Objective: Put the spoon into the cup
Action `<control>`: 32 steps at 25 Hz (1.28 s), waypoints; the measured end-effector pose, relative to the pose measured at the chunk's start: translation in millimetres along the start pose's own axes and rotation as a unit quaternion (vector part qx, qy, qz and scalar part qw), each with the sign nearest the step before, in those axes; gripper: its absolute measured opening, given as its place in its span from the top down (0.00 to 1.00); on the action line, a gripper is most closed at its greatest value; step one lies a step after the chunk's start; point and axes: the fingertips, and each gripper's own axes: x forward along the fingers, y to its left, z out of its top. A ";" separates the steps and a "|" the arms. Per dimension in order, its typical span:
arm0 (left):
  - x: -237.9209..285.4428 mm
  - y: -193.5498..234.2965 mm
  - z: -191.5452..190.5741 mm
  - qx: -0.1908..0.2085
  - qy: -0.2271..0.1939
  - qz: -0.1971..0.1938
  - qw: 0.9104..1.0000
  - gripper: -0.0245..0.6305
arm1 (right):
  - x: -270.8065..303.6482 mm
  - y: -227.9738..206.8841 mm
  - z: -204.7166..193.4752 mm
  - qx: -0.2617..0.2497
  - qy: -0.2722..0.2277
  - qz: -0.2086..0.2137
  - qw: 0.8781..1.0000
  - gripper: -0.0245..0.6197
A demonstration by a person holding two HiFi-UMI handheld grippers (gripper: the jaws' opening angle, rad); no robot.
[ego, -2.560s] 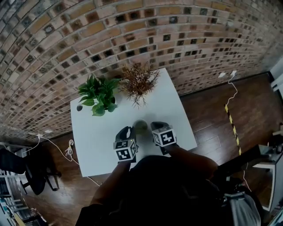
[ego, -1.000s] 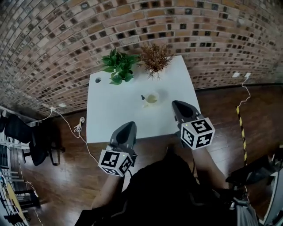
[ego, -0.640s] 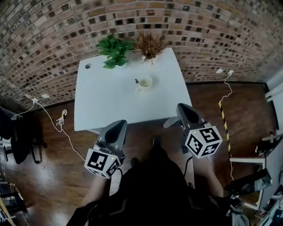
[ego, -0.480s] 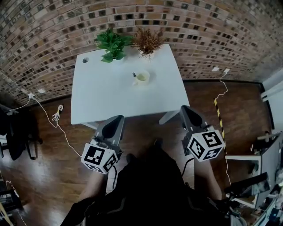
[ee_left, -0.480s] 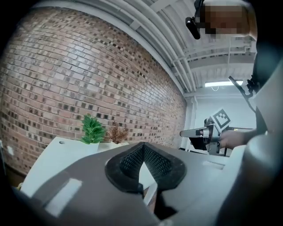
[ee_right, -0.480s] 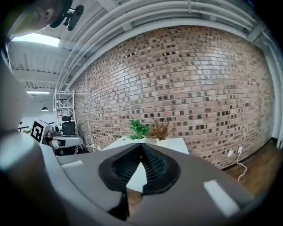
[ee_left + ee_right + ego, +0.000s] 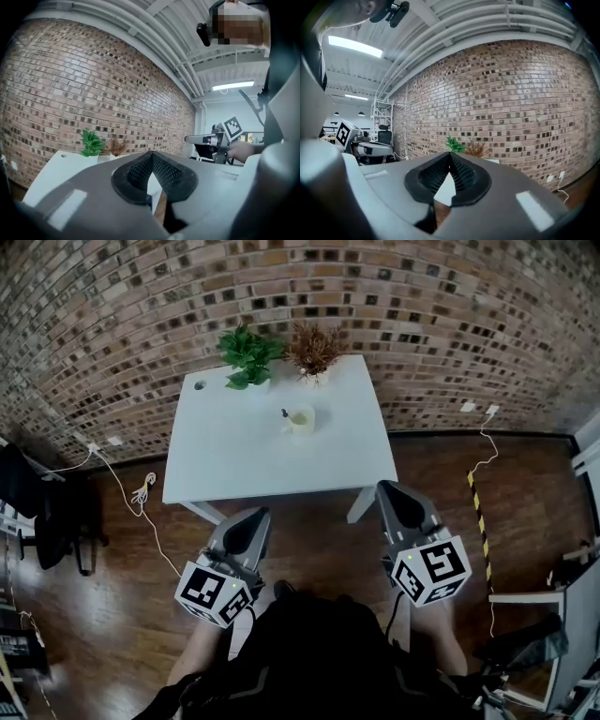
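We have backed off since a second ago. The pale round cup [image 7: 300, 419], dark spoon handle [image 7: 285, 414] at its left rim, sits upper centre on the white rectangular table [image 7: 234, 460]; task likely done. Left gripper [image 7: 253, 516] and right gripper [image 7: 390, 489] are low in frame over the brown wooden floor [image 7: 314, 535], well apart from the cup, both pinched together, empty.

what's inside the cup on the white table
The spoon, its dark end poking above the cup rim. Its lower part is covered by the cup wall.
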 end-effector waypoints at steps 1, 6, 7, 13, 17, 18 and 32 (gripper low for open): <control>0.5 -10.8 -4.0 0.000 0.009 0.002 1.000 0.96 | -10.7 -0.6 -2.0 0.001 -0.002 0.007 1.000 0.95; 15.9 -62.6 -11.9 0.015 0.043 0.024 0.999 0.96 | -56.6 -25.8 -20.0 0.022 -0.001 0.023 1.000 0.95; 22.3 -73.9 -9.6 0.017 0.039 0.026 0.999 0.96 | -63.7 -36.3 -19.6 0.021 -0.004 0.025 0.999 0.95; -0.3 -79.9 -16.0 -0.005 0.058 0.084 0.995 0.96 | -89.6 -39.6 -26.8 0.044 -0.022 0.036 0.998 0.95; -20.0 -78.0 -1.1 0.001 0.035 0.086 0.996 0.96 | -99.5 -20.7 -18.7 0.037 -0.032 0.036 0.998 0.95; -25.0 -78.5 3.3 0.006 0.026 0.083 0.996 0.96 | -101.4 -16.3 -16.4 0.038 -0.037 0.032 0.998 0.95; -108.0 -26.8 23.0 -0.005 -0.031 0.100 0.994 0.96 | -113.1 38.7 8.1 0.033 -0.028 -0.020 0.999 0.95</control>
